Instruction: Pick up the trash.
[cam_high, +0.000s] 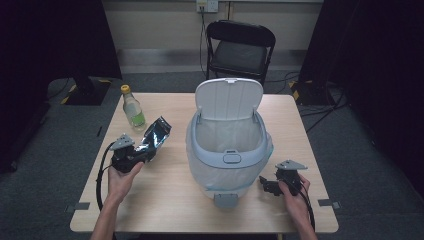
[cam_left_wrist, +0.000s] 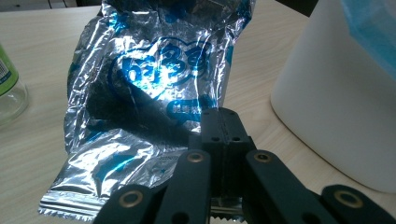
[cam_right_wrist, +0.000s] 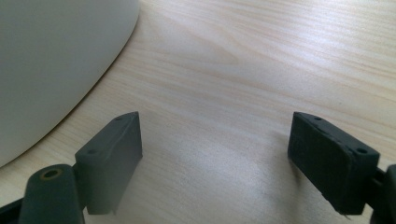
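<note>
Crinkled silver-blue foil wrapper (cam_left_wrist: 149, 93) pinched by left gripper (cam_left_wrist: 223, 128).

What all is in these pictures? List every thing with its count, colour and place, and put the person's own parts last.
table: one, light wood, centre.
pedal bin: one, white with a clear liner, lid raised, table centre.
foil snack bag: one, silver and blue, left of the bin, pinched at its edge.
bottle: one, clear with a yellow cap and green label, table's far left.
folding chair: one, black, behind the table.
left gripper: one, black, shut on the bag.
right gripper: one, black, open over bare table, right of the bin.
</note>
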